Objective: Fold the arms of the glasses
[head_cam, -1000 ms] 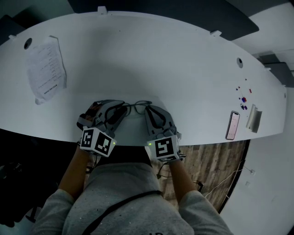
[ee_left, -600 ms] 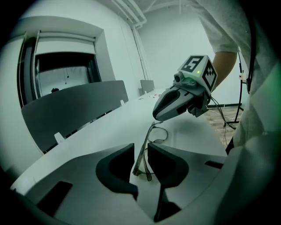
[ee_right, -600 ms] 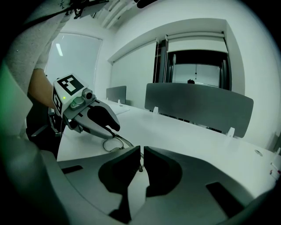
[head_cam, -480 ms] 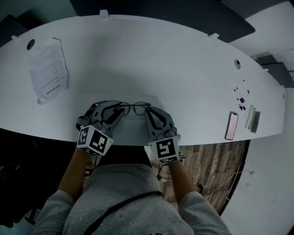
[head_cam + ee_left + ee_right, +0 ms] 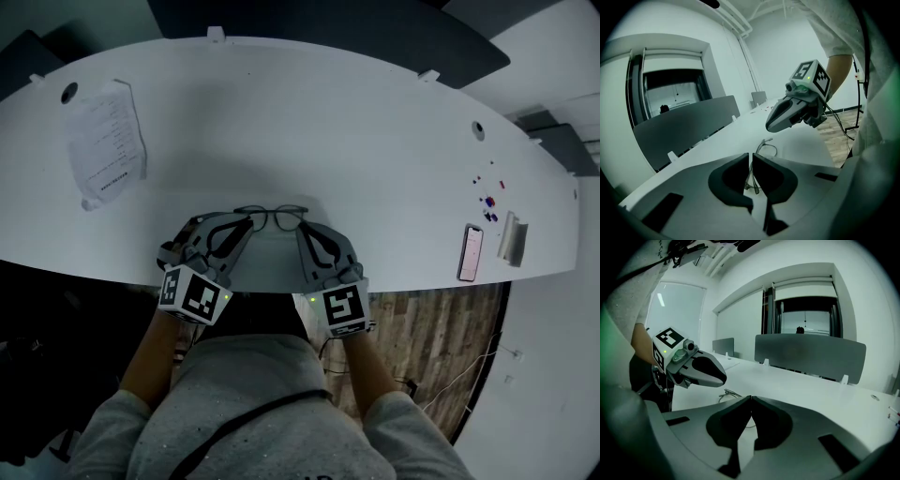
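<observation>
White curved table (image 5: pixel 375 122) stands on a wood-plank floor (image 5: pixel 422 347). A grey partition (image 5: pixel 811 350) runs along its far edge. Walls (image 5: pixel 740 319) are white, with a large window (image 5: pixel 679 315). Lighting is dim.

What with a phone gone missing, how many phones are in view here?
1. The phone lies flat near the table's right end, by its near edge, beside a silvery object. No other phone shows.

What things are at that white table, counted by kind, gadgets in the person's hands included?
Glasses: 1
Paper sheet: 1
Phone: 1
Silvery block beside the phone: 1
Grippers in hand: 2 (left gripper, right gripper)
Coloured specks: too small to count
Total: 6
</observation>
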